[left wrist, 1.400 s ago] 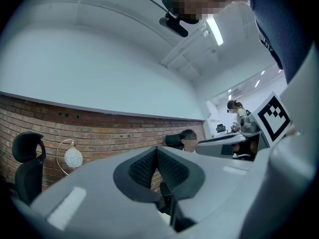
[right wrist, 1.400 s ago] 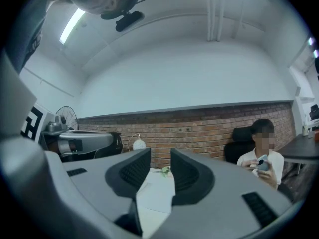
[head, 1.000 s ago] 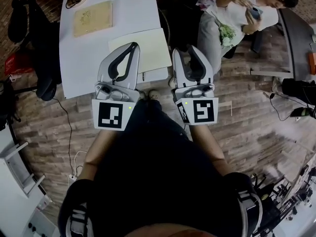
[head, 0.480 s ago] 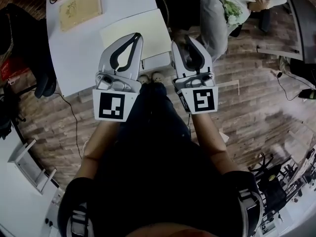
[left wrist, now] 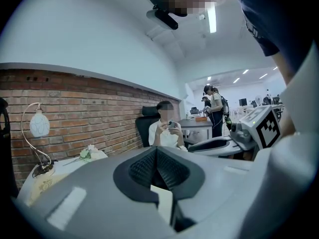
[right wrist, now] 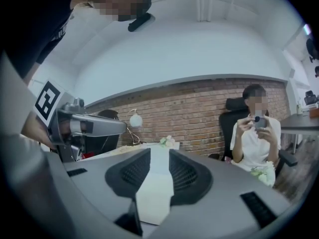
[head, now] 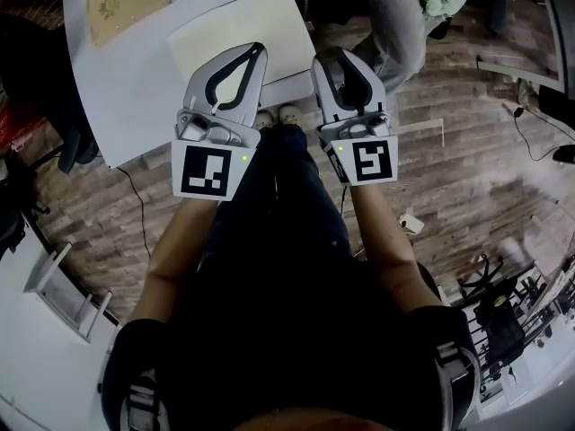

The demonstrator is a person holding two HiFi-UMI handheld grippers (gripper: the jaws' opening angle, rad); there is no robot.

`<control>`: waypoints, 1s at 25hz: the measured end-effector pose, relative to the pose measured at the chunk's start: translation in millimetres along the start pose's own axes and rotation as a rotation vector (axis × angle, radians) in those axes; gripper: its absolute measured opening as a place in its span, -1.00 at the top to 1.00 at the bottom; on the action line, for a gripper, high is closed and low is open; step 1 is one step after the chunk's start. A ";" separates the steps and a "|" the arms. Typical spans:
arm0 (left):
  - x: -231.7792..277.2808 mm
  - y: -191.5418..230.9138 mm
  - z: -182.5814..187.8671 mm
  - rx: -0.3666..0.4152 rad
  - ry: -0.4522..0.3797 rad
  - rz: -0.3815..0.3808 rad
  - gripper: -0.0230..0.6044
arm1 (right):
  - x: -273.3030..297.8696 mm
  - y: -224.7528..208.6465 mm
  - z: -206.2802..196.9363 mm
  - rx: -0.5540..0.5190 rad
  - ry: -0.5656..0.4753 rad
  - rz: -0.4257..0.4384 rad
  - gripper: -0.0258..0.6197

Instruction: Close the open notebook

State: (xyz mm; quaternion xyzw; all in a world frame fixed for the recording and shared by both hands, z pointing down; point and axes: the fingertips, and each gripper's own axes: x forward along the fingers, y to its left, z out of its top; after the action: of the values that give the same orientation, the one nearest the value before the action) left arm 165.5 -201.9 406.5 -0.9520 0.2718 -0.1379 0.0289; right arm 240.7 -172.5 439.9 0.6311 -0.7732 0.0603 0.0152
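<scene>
The notebook (head: pixel 235 27) lies with a cream page up on the near right corner of the white table (head: pixel 135 88). My left gripper (head: pixel 258 50) hovers over the notebook's near edge, jaws shut with nothing in them, and hides part of the page. My right gripper (head: pixel 332 62) is just off the table's right corner, its jaws a narrow gap apart and empty. In the right gripper view the cream page (right wrist: pixel 155 193) shows through the gap between the pads (right wrist: pixel 187 176). The left gripper view shows the left gripper (left wrist: pixel 156 151) with its pads meeting.
A tan patterned board (head: pixel 126 3) lies farther back on the table. A seated person (right wrist: pixel 256 133) in white holds a phone beyond the table's right side. A lamp (left wrist: pixel 39 125) and flowers (left wrist: pixel 89 153) stand by the brick wall. Black chairs (head: pixel 36 79) stand left of the table.
Both grippers have come forward toward the table; the left one now overlaps the notebook's near edge. The jaws look the same as before.
</scene>
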 end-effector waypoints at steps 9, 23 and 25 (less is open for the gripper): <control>16.6 -12.0 -30.4 -0.006 0.047 -0.043 0.94 | 2.3 -8.3 -51.2 -0.001 0.087 -0.010 0.63; 36.6 -19.8 -73.1 0.001 0.129 -0.085 0.94 | 6.3 -16.2 -110.7 0.032 0.206 0.002 0.63; 39.0 -22.3 -74.9 0.029 0.119 -0.102 0.94 | 5.6 -18.0 -117.7 0.049 0.223 0.005 0.63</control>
State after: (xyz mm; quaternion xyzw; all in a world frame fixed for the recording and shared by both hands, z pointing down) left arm 187.8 -201.9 491.0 -0.9542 0.2221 -0.1997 0.0195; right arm 251.0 -168.2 558.6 0.6185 -0.7667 0.1492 0.0857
